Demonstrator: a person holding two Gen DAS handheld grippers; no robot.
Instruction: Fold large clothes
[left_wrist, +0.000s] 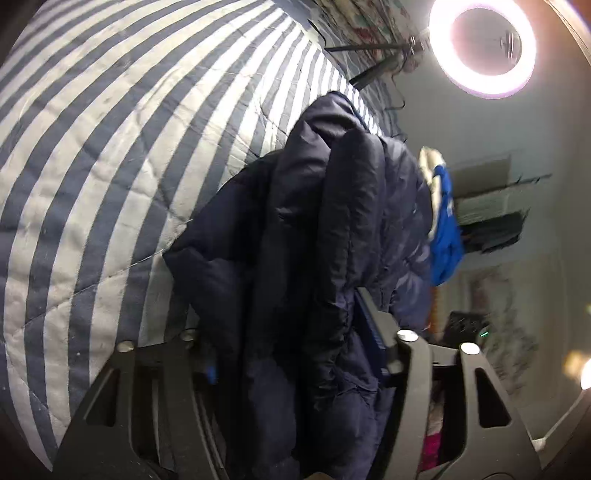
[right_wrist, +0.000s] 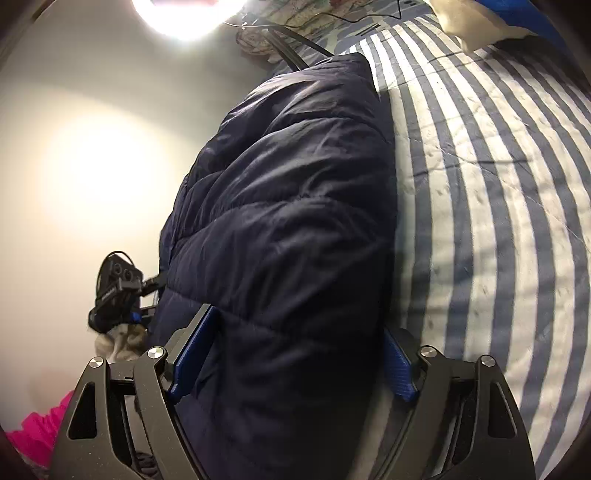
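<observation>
On the striped bed quilt (right_wrist: 498, 192): one navy puffer jacket (right_wrist: 288, 221), bunched. Left hand-held gripper (left_wrist: 295, 354) clamps its padding; right hand-held gripper (right_wrist: 291, 362) likewise grips it.

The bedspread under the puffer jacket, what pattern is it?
Blue-grey and white stripes on the quilted bedspread, clearest in the left wrist view.

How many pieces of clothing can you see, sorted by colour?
Navy: 1, the puffy jacket
Blue: 1, a garment beyond the jacket
Pink: 1, cloth at the edge
Total: 3
</observation>
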